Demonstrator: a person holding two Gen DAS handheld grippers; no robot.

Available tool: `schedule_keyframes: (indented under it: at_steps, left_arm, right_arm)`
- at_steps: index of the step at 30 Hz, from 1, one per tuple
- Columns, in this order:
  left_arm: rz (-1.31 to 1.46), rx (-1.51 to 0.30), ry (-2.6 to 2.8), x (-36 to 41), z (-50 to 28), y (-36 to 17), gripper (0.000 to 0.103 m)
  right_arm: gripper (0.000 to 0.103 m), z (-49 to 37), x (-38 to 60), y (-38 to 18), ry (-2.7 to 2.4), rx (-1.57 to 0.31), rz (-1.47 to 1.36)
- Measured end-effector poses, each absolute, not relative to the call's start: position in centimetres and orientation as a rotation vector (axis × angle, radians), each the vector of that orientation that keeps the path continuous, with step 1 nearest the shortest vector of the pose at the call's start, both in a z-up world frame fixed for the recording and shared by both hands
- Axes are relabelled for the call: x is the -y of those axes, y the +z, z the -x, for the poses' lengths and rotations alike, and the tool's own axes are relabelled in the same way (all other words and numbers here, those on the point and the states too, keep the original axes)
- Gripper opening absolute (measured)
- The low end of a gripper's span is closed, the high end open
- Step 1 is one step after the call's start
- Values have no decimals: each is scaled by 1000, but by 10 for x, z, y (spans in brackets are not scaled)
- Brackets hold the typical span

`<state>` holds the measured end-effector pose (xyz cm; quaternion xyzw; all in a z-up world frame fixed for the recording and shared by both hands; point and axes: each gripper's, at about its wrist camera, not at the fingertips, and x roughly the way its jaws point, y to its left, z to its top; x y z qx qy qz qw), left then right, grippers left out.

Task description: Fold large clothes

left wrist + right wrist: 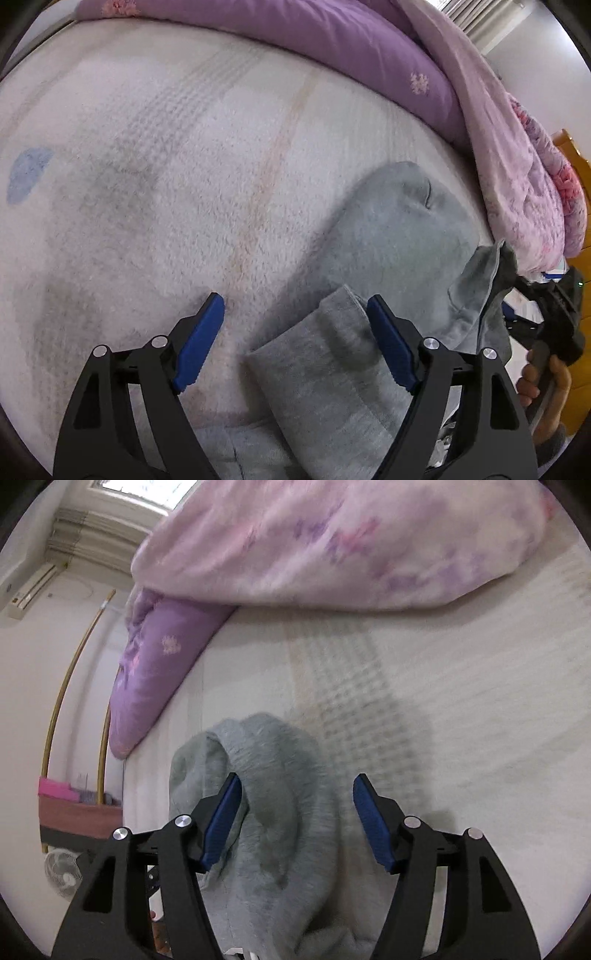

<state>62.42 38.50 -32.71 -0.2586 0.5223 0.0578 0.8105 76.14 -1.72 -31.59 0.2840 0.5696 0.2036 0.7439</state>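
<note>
Left wrist view. Far left, mid-height, I see a blue patch (27, 173) on the white fleece bed cover (147, 166); I cannot tell whether it is print or a stain. Lower centre, my left claw (295, 341) stands open, blue pads apart, nothing pressed between them. A folded grey sleeve or hem of the grey garment (399, 236) lies between the pads, nearest the right-hand one; I cannot tell if it touches. The garment runs out of the bottom edge, so its full shape is cut off. Upper centre to right, a purple quilt (332, 40) lies along the far edge of the bed, with a pink floral blanket (517, 177) over its right end. Lower right, the right claw (517, 280) is mostly hidden behind a lifted grey fold; a hand (543, 376) grips its handle. From here I cannot tell how its jaws stand.

Right wrist view, blurred. Far left, a wall air conditioner (31, 594); its label is too small to read. Lower left, a white fan (62, 875), partly cut off. Lower centre, the right claw's pads are apart, open, with the garment's bunched end under and between them, not pinched. Top, the pink blanket fills the frame.
</note>
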Motion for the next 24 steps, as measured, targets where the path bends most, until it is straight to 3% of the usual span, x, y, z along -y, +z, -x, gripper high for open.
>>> schedule_keyframes:
  at_steps: [2,3,4,5,7,13,18,24]
  left_arm:
    - [526,-1123,133,-383,-625,-328,75]
    - [498,-1118,150,-381,-624,-328,60]
    - [483,-1117,134,-378,-624,-328,33]
    - [488,-1111,101,-376,-624,-328,21]
    - [448,-1101,107,-369,-622,-324,15]
    - [468,-915,40,-359,-590,-270,12]
    - [443,-749,-61,-349,-516,-219,12]
    - [393,-792,-77,-328,-425,-239,17]
  right_arm:
    - [57,-762,8,-316,442,-1245,-560]
    - [29,-760,6,-314,425,-1234,-528]
    - [15,-758,8,-312,434,-1217,-528]
    - [13,-756,11,-311,437,-1203,-543]
    - [10,-748,20,-303,454,-1151,-546]
    - [10,-708,40,-254,561,-988,-519]
    - [10,-638,64,-191,652,-806,-412]
    - [13,-519,82,-170,725,-703,-195]
